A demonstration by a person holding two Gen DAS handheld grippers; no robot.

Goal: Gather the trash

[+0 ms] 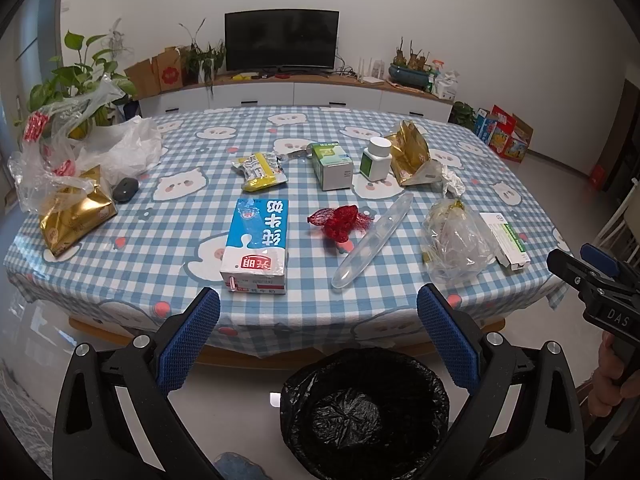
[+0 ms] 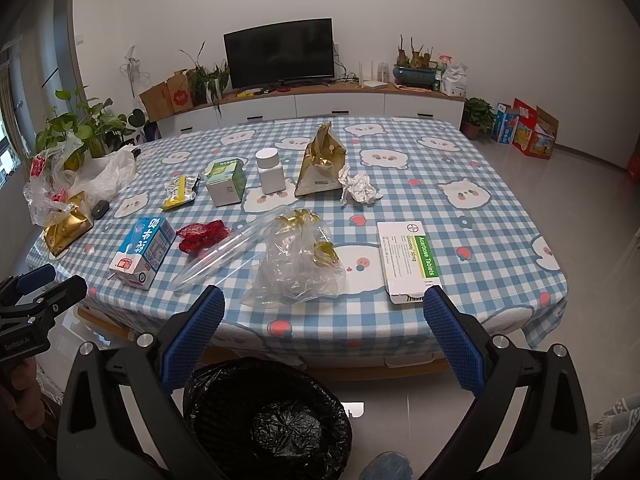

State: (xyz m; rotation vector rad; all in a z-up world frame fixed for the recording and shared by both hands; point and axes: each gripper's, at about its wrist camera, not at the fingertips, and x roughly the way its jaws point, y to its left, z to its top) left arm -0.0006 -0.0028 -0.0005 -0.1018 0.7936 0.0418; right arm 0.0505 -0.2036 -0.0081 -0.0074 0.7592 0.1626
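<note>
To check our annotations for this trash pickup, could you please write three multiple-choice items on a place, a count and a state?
1. Where is the black-lined trash bin?
A. on the floor before the table
B. on the table
C. beside the television

2. How many gold foil bags lie on the table?
A. one
B. two
C. four

3. The left gripper and right gripper are:
A. both open, holding nothing
B. both shut
C. holding the milk carton

Answers: 1 A, it stands below the tablecloth edge; 2 B, one at the left, one by the white bottle; 3 A, nothing lies between the spread pads.
</note>
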